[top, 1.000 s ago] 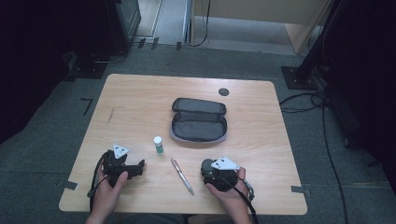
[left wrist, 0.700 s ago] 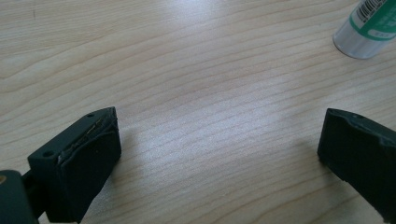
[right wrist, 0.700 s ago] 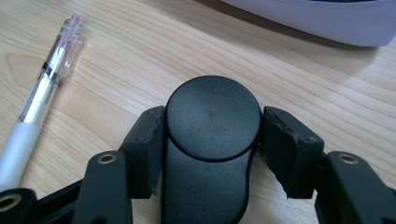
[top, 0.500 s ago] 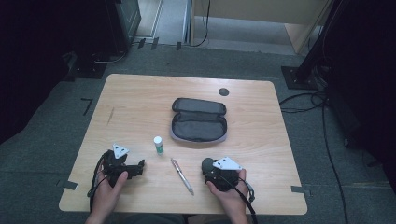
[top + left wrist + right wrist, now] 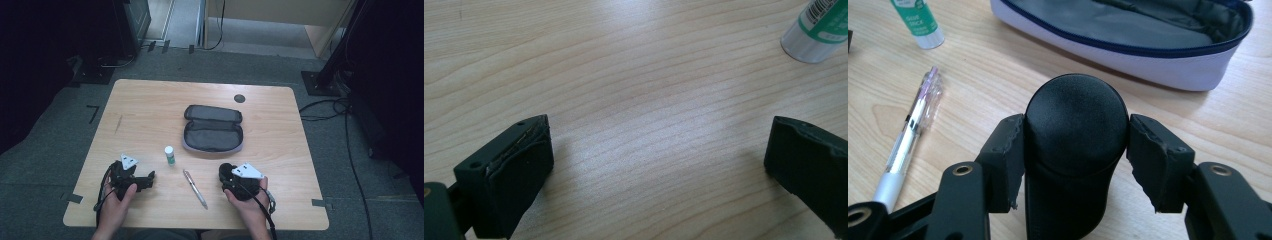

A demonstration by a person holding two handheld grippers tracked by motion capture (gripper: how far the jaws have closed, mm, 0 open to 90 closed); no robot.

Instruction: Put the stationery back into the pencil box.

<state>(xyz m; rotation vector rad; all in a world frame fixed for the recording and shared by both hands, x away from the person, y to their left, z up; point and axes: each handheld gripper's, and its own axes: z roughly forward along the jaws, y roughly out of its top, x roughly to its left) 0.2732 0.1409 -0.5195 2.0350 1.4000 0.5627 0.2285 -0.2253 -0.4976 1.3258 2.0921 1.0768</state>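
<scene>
**A:** What step is this?

**B:** I'd call it the grasp. The open pencil case point(image 5: 1168, 67) lies just ahead of the right hand-held gripper point(image 5: 1075, 145). Its jaws are closed around an upright black cylinder point(image 5: 1075, 112), pressing on both sides, low on the desk point(image 5: 150, 115).

**A:** And the other one?

**B:** The left hand-held gripper point(image 5: 659, 155) is spread wide with nothing in it, over bare wood. The pen point(image 5: 913, 125) lies between the two, and the glue stick point(image 5: 918, 20) stands ahead of it.

**A:** What does the next move call for?

**B:** Probably a short lift, then a carry forward over the case's near wall, without tipping the cylinder.

**A:** And the surroundings?

**B:** A dim room with grey carpet point(image 5: 60, 145) and cables on the floor. The pale wooden desk has rounded corners and a small dark disc point(image 5: 239, 98) beyond the case.
</scene>
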